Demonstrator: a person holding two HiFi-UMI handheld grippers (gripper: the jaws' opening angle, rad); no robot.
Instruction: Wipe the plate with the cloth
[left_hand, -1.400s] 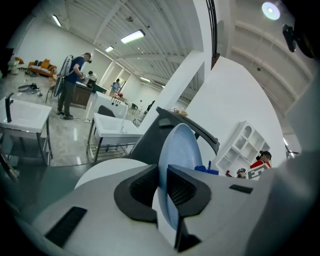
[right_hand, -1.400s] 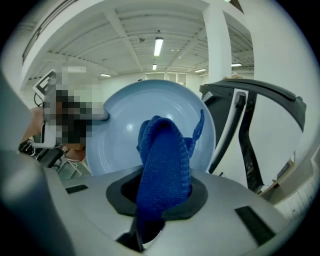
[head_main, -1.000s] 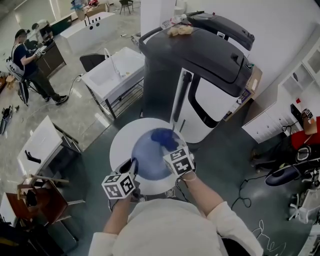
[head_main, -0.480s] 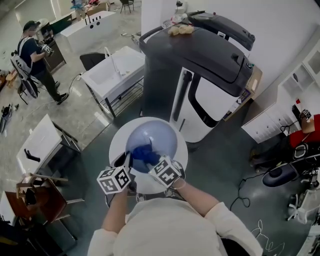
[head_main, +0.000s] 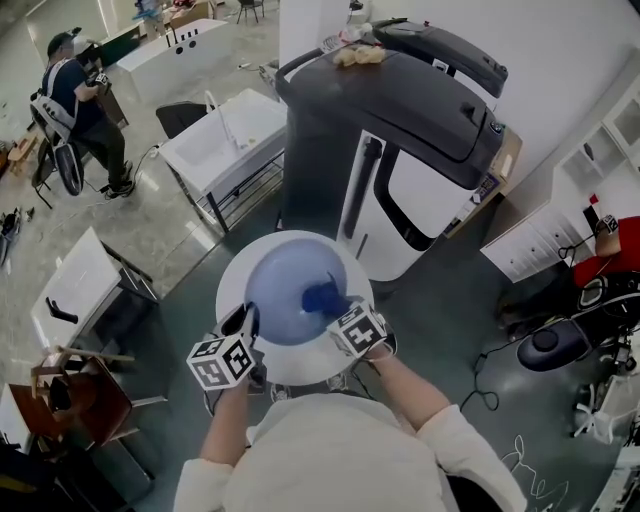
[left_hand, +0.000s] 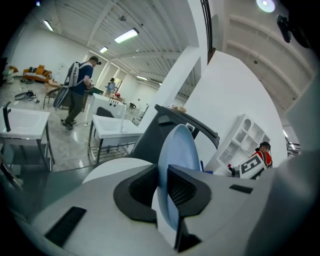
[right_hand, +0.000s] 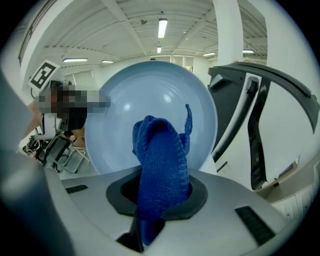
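plate pinched at the left, cloth gripped at the right

at far left, in the background, a person (head_main: 78, 100) stands on the pale floor, and a white basin unit (head_main: 228, 140) sits nearer the middle. below these, the left gripper (head_main: 250, 322) has its jaws almost together, clamped on the near left rim of the pale blue plate (head_main: 280, 295). its own view shows that rim edge-on between the two dark pads. the plate is held tilted over a round white table (head_main: 300, 372), its hollow face turned toward the right gripper (head_main: 333, 305). whether the plate touches the table cannot be told. over the right part of that face sits the blue knitted cloth (head_main: 320, 297), bunched up. the right gripper is closed on the cloth, which fills the gap between its jaws and sticks out toward the plate. behind the table, running to the right, stands a large dark and white machine (head_main: 400, 130)
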